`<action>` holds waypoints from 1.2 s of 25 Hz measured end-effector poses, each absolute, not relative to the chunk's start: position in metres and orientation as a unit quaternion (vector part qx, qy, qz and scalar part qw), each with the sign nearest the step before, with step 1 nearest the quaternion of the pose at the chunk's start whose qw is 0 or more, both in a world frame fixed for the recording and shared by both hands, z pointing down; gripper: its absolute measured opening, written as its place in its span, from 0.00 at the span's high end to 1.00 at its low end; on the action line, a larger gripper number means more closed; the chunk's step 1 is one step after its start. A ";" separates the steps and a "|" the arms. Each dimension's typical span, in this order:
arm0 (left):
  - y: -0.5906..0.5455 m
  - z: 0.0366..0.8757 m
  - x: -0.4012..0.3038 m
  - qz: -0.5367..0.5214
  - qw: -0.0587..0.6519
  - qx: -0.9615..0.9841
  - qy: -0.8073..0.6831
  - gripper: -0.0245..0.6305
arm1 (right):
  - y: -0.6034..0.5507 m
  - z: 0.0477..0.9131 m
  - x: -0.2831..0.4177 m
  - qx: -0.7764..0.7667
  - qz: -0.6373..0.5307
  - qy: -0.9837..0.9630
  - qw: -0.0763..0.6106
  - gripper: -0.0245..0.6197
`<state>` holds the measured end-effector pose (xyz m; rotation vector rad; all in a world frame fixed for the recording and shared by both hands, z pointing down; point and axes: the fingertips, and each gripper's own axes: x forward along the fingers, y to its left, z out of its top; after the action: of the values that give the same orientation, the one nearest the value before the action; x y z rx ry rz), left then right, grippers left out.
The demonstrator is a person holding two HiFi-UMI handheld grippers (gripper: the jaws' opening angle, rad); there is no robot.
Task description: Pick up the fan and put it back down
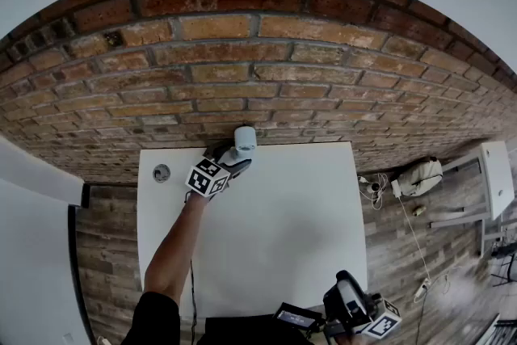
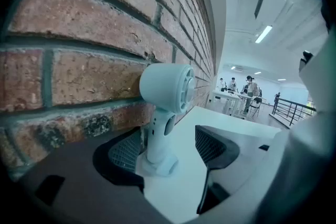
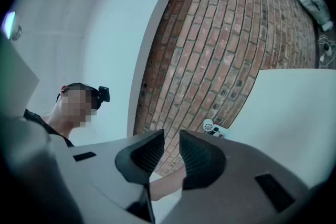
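The brick wall (image 1: 242,52) backs a white table (image 1: 283,214). The fan (image 2: 167,86) stands upright at the table's far edge, just left of that edge's middle and close to the bricks.

It is a small handheld kind: a round grilled head on a slim stem over a flared foot. It is probably light hard plastic, stiff and smooth (so apt to slip or tip if nudged off-centre). The foot is narrow for the head, so it likely topples easily. The stem is the place to take hold, midway up and below the head; the grille looks the frailest part and is best left alone.

The left gripper (image 2: 168,147) reaches in with its jaws spread wide, one on each side of the stem and neither pressing on it. The right gripper (image 3: 170,152) hangs off the table's near edge toward the right corner, its jaws almost together with a slim gap and nothing between them.
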<state>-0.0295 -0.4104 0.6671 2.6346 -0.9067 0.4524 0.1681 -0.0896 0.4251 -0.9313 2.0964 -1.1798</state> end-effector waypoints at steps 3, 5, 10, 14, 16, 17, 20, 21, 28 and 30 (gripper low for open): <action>-0.435 0.661 -0.037 0.155 0.122 0.928 -0.316 0.44 | -0.090 0.438 0.163 -0.359 -0.443 0.774 0.277 0.85; -0.443 0.654 -0.037 0.145 0.101 0.934 -0.310 0.50 | -0.089 0.443 0.160 -0.364 -0.443 0.771 0.278 0.85; -0.440 0.646 -0.032 0.154 0.068 0.943 -0.286 0.64 | -0.087 0.438 0.151 -0.366 -0.438 0.772 0.279 0.85; -0.422 0.631 -0.031 0.138 0.062 0.951 -0.268 0.71 | -0.085 0.437 0.147 -0.367 -0.438 0.773 0.276 0.85; -0.415 0.618 -0.031 0.125 0.059 0.955 -0.262 0.71 | -0.086 0.436 0.144 -0.364 -0.437 0.775 0.274 0.85; -0.413 0.612 -0.032 0.121 0.059 0.956 -0.259 0.71 | -0.087 0.435 0.141 -0.361 -0.437 0.776 0.274 0.85; -0.406 0.590 -0.035 0.111 0.065 0.960 -0.250 0.71 | -0.089 0.433 0.132 -0.353 -0.438 0.780 0.273 0.85; -0.404 0.583 -0.036 0.105 0.069 0.961 -0.248 0.71 | -0.090 0.432 0.128 -0.350 -0.438 0.782 0.272 0.85; -0.384 0.528 -0.046 0.032 0.098 0.968 -0.228 0.71 | -0.092 0.427 0.110 -0.337 -0.439 0.789 0.268 0.85; -0.379 0.513 -0.050 0.020 0.095 0.969 -0.228 0.71 | -0.095 0.426 0.106 -0.331 -0.439 0.792 0.267 0.85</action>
<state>-0.0502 -0.3791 0.5131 2.8727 -0.6746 0.0584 0.1063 -0.0948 0.4257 -0.8934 2.1372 -1.1845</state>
